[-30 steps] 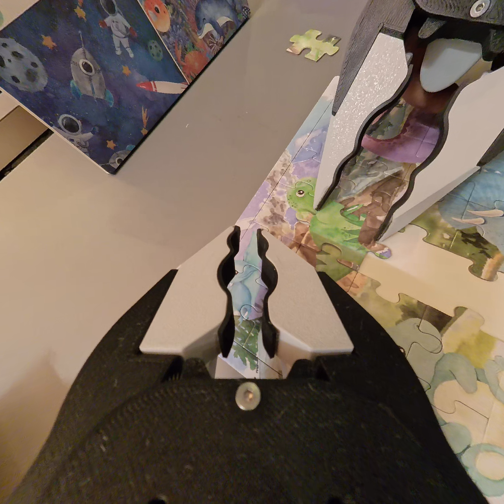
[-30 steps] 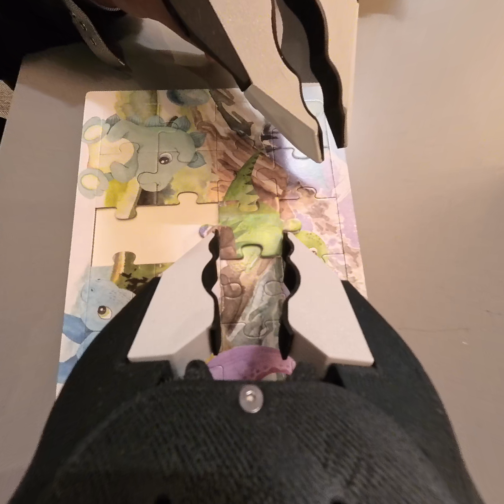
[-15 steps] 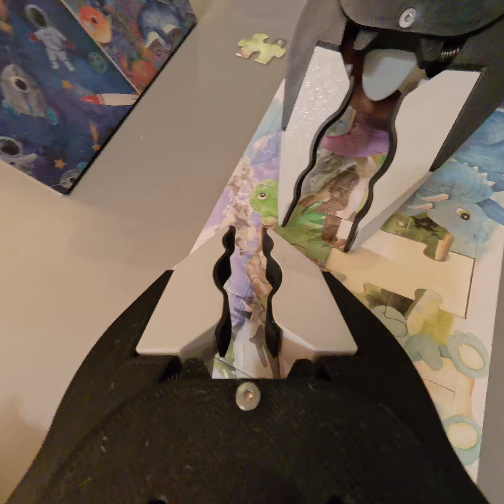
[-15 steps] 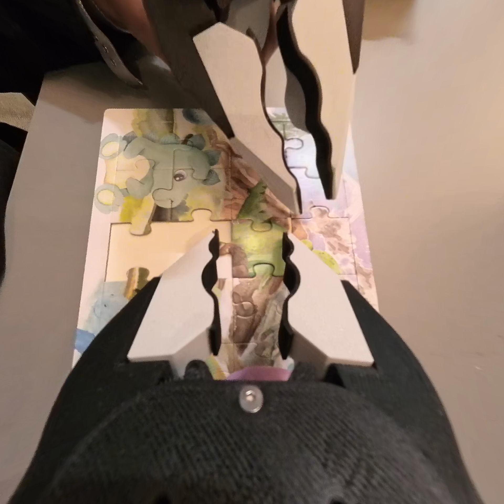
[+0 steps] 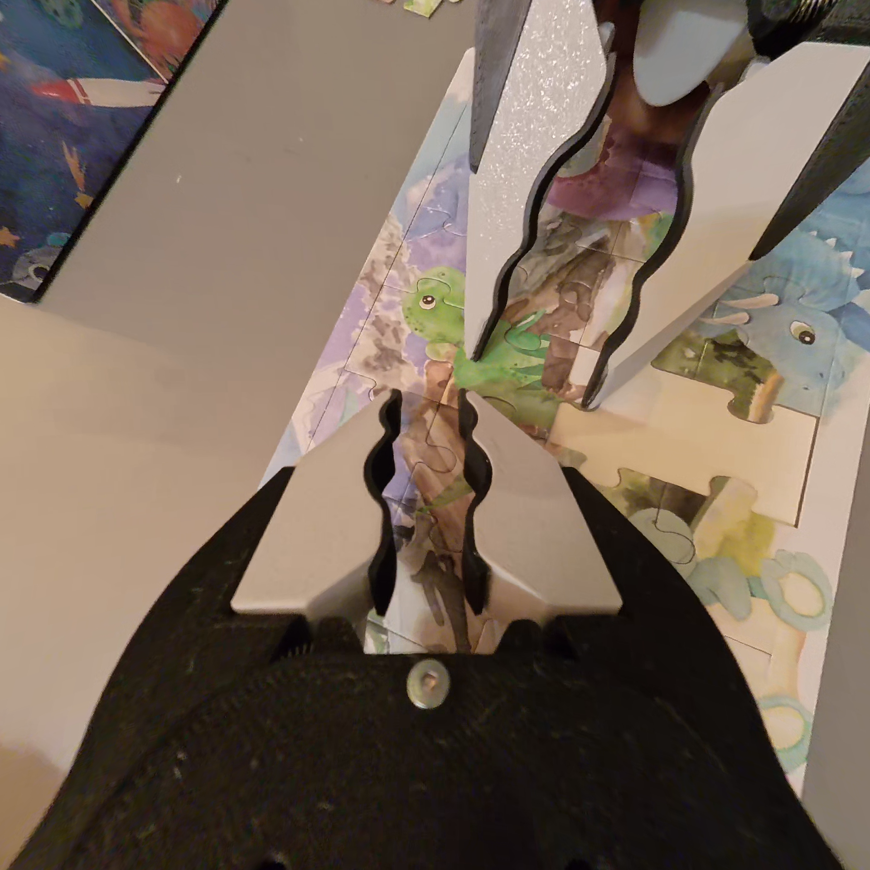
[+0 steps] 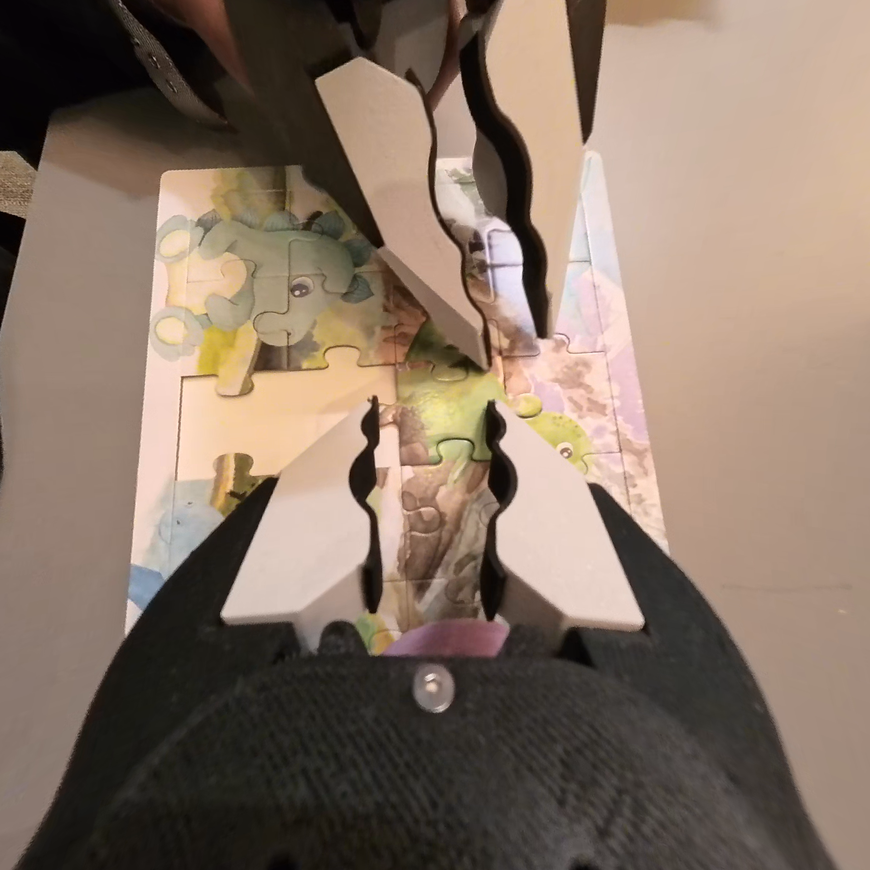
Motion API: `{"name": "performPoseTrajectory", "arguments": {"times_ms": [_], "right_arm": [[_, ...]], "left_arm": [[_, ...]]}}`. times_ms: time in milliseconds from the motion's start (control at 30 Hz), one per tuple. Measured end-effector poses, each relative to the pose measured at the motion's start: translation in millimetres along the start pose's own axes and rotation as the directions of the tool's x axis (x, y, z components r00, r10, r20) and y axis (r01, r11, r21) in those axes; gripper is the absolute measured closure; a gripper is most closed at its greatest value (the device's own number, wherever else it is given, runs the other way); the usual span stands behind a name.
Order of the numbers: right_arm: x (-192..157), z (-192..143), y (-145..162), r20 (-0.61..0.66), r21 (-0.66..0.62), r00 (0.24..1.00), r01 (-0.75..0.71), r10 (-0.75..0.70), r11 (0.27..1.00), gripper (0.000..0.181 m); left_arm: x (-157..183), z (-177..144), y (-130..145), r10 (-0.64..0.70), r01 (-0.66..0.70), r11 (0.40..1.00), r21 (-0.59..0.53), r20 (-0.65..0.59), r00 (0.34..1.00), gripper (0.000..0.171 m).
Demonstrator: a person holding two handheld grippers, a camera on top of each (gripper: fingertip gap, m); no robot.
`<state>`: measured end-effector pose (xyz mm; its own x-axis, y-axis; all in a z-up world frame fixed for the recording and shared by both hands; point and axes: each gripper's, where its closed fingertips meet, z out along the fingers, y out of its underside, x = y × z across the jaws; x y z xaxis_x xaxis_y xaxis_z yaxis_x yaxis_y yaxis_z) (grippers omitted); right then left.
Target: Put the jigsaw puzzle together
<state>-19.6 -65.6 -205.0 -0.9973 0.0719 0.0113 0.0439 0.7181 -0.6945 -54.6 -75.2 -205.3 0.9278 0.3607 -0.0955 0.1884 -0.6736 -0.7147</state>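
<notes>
Hovering low over the jigsaw puzzle (image 5: 607,466), your left gripper (image 5: 427,405) has its jaws parted with nothing between them; only the printed brown tree trunk shows through the gap. The puzzle lies flat on the pale table (image 5: 155,423), mostly assembled inside its white frame.

Just right of the left gripper's tips, note the bare cream gap (image 5: 682,447) in the picture where pieces are missing, with blank backing showing. A teal dinosaur (image 5: 706,565) sits on the near right side of that gap, a blue horned dinosaur (image 5: 795,329) on its far side.

Just beyond the left tips, your right gripper (image 5: 534,381) points down at the green dinosaur piece (image 5: 513,372). Its jaws stand apart too, gripping nothing; the tips are at or just above the puzzle surface, and contact cannot be judged. One tip sits on the green piece, the other at the edge of the cream gap.

From the right wrist view the same holds: right gripper (image 6: 430,405) spread over the green piece (image 6: 442,405), left gripper (image 6: 513,348) facing it from the far side, tips near each other but apart.

Far left on the table, a dark blue space-themed board (image 5: 56,141) lies well apart from the puzzle. A loose green piece (image 5: 423,4) shows at the far edge, mostly cropped.
</notes>
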Motion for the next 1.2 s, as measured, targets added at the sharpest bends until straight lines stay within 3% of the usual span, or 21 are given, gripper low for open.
{"name": "performPoseTrajectory", "arguments": {"times_ms": [1200], "right_arm": [[4.8, -4.9, -4.0, -0.040, 0.054, 0.999, -0.034, 0.036, 0.998, 0.138]], "left_arm": [[-1.5, -0.8, 3.6, 0.035, -0.035, 0.999, -0.008, 0.015, 0.999, 0.152]]}}
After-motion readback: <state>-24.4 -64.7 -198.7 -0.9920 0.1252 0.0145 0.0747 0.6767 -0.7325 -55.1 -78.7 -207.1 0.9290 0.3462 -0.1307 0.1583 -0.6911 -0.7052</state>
